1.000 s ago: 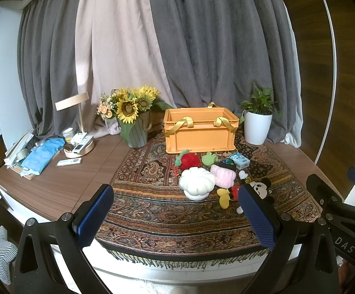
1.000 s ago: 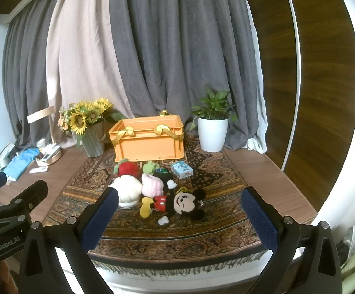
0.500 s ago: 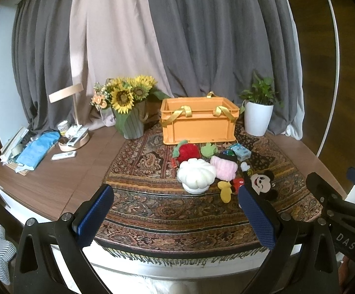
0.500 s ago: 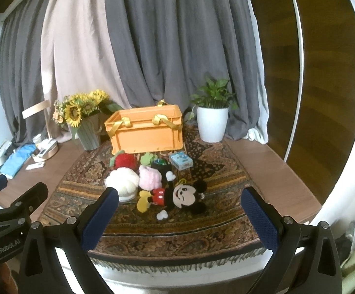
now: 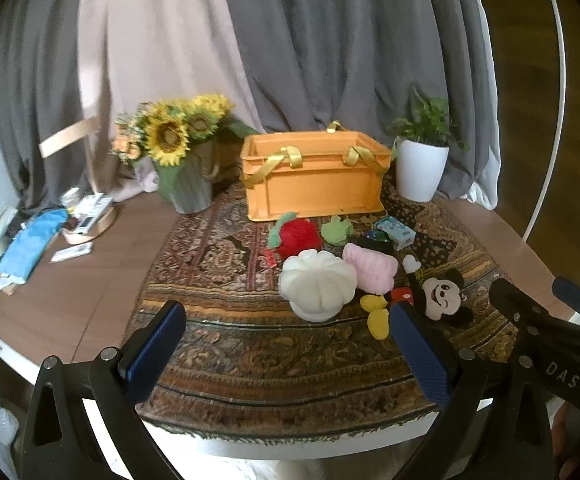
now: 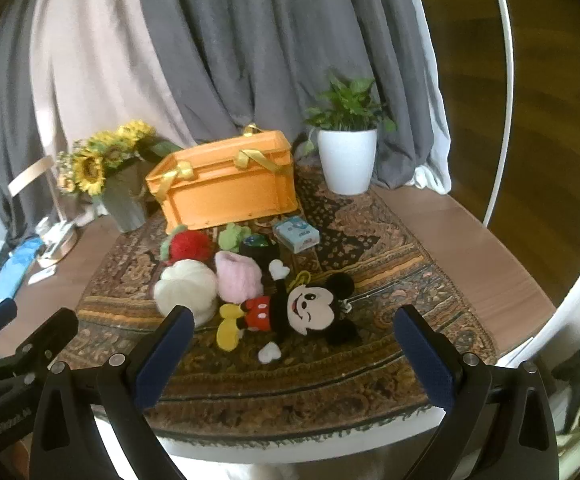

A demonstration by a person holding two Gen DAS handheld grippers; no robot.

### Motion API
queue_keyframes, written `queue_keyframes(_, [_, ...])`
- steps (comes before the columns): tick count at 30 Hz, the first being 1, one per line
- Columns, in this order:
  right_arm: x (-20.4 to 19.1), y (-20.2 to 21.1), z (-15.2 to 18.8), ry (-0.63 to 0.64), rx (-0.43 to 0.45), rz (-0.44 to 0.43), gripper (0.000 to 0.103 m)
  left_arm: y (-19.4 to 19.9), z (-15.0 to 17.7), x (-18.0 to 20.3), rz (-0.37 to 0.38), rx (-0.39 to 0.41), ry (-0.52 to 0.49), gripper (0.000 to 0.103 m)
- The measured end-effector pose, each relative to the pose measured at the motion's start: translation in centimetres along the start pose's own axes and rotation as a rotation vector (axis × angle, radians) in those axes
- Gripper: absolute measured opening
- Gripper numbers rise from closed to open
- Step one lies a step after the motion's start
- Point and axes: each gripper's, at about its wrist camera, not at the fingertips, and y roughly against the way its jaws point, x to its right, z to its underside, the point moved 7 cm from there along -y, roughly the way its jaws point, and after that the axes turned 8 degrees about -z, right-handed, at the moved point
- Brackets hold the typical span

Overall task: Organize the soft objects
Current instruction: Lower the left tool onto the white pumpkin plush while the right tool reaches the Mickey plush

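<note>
A cluster of soft toys lies on the patterned rug (image 5: 218,264): a white pumpkin plush (image 5: 317,282), a pink plush (image 5: 371,268), a red strawberry plush (image 5: 300,236), a small green plush (image 5: 336,231) and a mouse doll (image 6: 298,310). Behind them stands an orange crate (image 5: 314,178) with yellow ribbon handles. My left gripper (image 5: 286,350) is open at the table's near edge, nothing between its fingers. My right gripper (image 6: 294,354) is open too, just short of the mouse doll (image 5: 436,294).
A sunflower vase (image 5: 188,188) stands left of the crate and a white potted plant (image 5: 420,172) to its right. A small blue box (image 5: 396,233) lies by the toys. A lamp base, remotes and a blue pouch (image 5: 30,246) clutter the far left of the table.
Both grippers have moved forward and closer to the table, so the toys and crate appear larger and lower in view. Both stay open and hold nothing.
</note>
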Motion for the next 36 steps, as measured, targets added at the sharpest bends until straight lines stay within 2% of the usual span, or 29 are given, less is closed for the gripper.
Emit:
queue_keyframes(6, [0.2,-3.6,-0.8,-0.041,-0.044,0.051,0.101,-4.6,-1.0,0.3,0.047,-0.045,-0.041,0.103])
queue_keyframes(11, [0.4,-6.5,-0.8,-0.081,-0.092,0.094,0.101,-8.3,-1.5,0.8,0.117,-0.084,-0.069,0.103])
queue_keyframes(16, [0.7,-8.6,-0.5,-0.111,-0.121,0.129,0.101,-10.7,-1.1,1.5,0.177,-0.104,-0.093,0.103])
queue_keyframes(20, [1.0,-10.1,0.0,-0.107,-0.161,0.141,0.101,-12.5,-0.2,2.3,0.194,-0.139,-0.099,0.103])
queue_keyframes(31, [3.5,-14.0,0.9,-0.095,-0.237,0.101,0.100,-15.5,1.5,5.2,0.156,-0.185,-0.119,0.103])
queue_keyframes(36, [4.3,-15.2,1.3,-0.105,-0.258,0.079,0.099,-16.8,2.8,5.4,0.143,-0.225,-0.078,0.103])
